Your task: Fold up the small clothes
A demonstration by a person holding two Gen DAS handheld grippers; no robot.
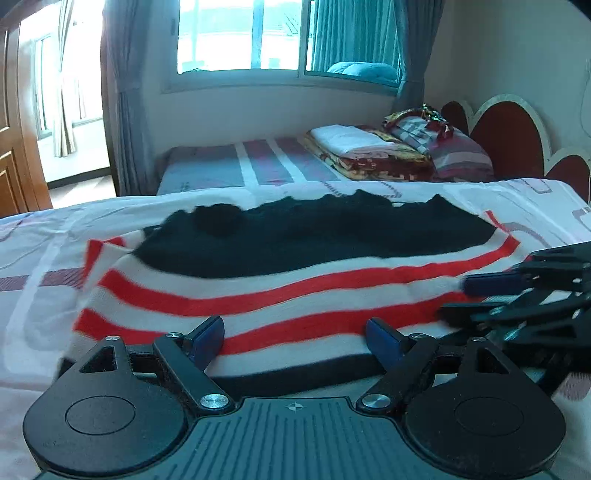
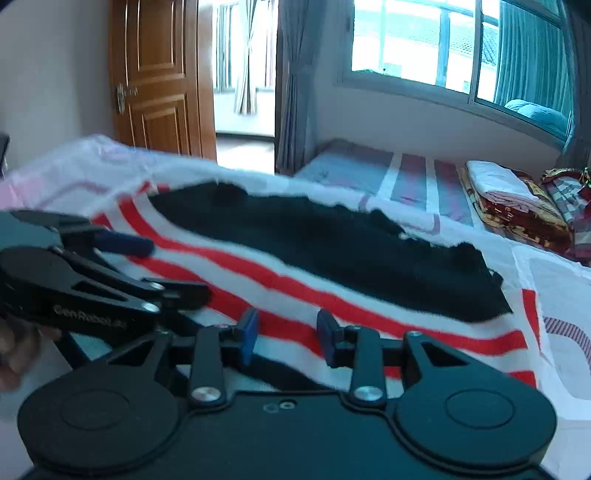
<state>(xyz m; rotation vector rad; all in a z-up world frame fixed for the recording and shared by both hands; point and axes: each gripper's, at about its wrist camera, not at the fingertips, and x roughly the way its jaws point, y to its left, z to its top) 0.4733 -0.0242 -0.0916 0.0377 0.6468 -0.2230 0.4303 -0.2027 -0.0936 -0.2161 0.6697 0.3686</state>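
A small knitted garment (image 1: 280, 295) with red and white stripes and a black upper part lies flat on the bed; it also shows in the right wrist view (image 2: 332, 266). My left gripper (image 1: 295, 338) is open, its blue pads spread wide over the garment's near striped hem. My right gripper (image 2: 288, 336) is open with a narrower gap, also over the near hem. The right gripper (image 1: 461, 299) reaches in from the right in the left wrist view. The left gripper (image 2: 173, 269) reaches in from the left in the right wrist view.
The bed sheet (image 1: 55, 240) is white with pink and grey patterns. A second bed (image 1: 236, 162) behind holds folded blankets (image 1: 369, 151) and pillows. A red headboard (image 1: 509, 136) is at right, a window (image 1: 240, 33) behind, a wooden door (image 2: 155, 74) at left.
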